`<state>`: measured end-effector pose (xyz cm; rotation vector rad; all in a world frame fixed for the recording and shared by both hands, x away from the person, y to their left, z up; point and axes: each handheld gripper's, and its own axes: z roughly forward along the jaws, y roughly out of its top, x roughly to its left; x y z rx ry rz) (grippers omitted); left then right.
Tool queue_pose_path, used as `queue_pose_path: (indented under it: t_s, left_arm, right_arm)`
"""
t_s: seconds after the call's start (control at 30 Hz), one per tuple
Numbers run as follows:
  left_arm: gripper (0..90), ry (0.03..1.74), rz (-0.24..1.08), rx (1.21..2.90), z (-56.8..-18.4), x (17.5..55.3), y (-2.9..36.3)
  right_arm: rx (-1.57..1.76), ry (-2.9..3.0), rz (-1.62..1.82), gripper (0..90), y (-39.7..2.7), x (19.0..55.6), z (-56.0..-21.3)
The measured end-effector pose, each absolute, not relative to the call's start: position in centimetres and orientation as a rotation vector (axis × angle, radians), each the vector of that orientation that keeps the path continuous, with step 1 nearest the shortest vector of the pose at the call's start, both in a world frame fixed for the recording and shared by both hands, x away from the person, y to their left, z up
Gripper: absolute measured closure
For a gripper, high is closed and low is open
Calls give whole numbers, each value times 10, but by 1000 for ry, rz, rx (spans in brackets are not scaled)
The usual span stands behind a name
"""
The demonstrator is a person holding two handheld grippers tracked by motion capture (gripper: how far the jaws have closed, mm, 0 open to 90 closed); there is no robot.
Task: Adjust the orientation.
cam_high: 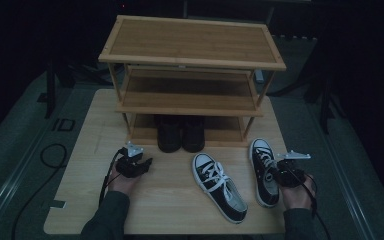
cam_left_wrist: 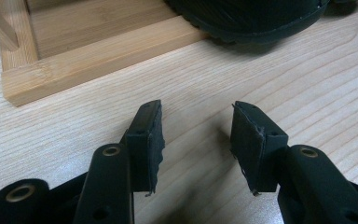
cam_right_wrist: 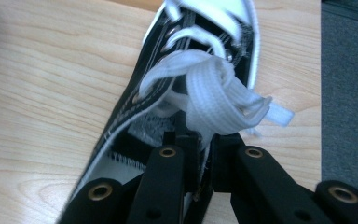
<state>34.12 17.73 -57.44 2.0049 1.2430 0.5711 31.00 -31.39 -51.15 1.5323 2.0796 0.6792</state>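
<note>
Item: black canvas sneaker (cam_right_wrist: 186,70), gripped at its collar edge by the right tongs (cam_right_wrist: 200,140).
Located right of the shoe rack (cam_high: 190,60), beside its mate (cam_high: 219,186); left tongs (cam_left_wrist: 196,135) are held released, in front of the rack.

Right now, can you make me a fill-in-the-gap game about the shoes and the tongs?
1. The right tongs are shut on the side of a black and white ____.
2. The left tongs are ____, with nothing between them.
3. The dark pair of shoes stands on the ____ shelf of the wooden rack.

Missing words: sneaker; open; bottom
</note>
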Motion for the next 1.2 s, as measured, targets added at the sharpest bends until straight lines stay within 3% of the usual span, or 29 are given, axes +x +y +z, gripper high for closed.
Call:
queue_pose_path:
  t_s: [0.47, 1.2]
  left_arm:
    - [542, 1243, 571, 2005, -574, 341, 177]
    - [542, 1243, 571, 2005, -574, 341, 177]
  right_arm:
    - [1471, 2071, 806, 857, -317, 300, -500]
    - [1279, 2164, 894, 855, -286, 303, -494]
